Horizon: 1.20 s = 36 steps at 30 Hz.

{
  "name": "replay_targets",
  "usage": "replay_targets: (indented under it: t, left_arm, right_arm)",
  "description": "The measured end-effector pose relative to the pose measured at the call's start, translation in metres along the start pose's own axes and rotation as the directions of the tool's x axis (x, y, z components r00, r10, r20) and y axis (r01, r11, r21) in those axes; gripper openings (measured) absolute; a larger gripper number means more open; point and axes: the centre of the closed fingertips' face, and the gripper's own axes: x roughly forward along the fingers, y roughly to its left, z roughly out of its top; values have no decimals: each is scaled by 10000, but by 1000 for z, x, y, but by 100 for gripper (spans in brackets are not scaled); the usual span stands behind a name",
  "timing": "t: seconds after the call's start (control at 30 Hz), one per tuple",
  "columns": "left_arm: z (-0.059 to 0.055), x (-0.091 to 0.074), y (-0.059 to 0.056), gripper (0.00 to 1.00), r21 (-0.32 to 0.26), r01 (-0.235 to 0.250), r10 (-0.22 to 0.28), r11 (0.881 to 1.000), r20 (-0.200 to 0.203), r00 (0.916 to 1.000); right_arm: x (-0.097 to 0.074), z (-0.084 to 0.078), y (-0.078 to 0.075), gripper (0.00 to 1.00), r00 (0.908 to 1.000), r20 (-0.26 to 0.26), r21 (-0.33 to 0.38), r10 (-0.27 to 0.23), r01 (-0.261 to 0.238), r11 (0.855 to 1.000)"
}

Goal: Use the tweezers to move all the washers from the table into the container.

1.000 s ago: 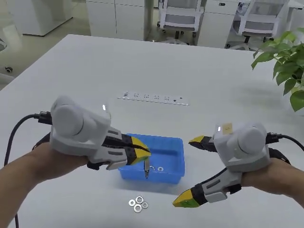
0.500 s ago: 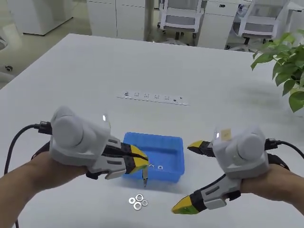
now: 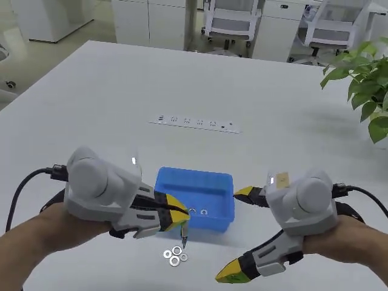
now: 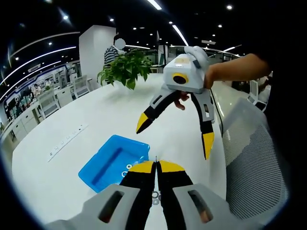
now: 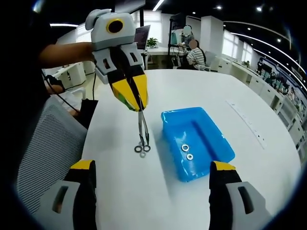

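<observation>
My left gripper (image 3: 177, 213) is shut on thin metal tweezers (image 3: 183, 233) that point down just above a small cluster of washers (image 3: 176, 255) on the white table. The blue container (image 3: 200, 189) sits just beyond, with two washers (image 3: 198, 212) inside. My right gripper (image 3: 235, 234) stands open to the right of the container. In the right gripper view the tweezers (image 5: 143, 127) reach down to the loose washers (image 5: 142, 149), left of the container (image 5: 201, 127). In the left gripper view my jaws (image 4: 156, 167) pinch the tweezers, and the container (image 4: 108, 163) lies left.
A white power strip (image 3: 195, 125) lies further back on the table. A potted plant (image 3: 364, 79) stands at the right edge, and office chairs (image 3: 230, 21) behind the far edge. A mesh chair (image 5: 43, 153) is close to the near edge.
My left gripper has carried the tweezers from over the container back toward me, so the tips now hang just above the loose washers. The right gripper has drifted slightly lower.
</observation>
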Motion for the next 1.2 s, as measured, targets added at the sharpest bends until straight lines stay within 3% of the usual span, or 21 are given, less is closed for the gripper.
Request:
replay_targets:
  t: [0.6, 1.2]
  left_arm:
    - [-9, 6, -12, 6, -195, 229, -232, 9995, -128, 9996]
    - [-15, 9, -14, 6, -208, 273, -274, 9994, -71, 9996]
  right_arm:
    - [8, -2, 12, 98, 9991, -164, -179, 388, -391, 9991]
    - [14, -1, 18, 95, 9978, -156, -299, 648, -652, 9974]
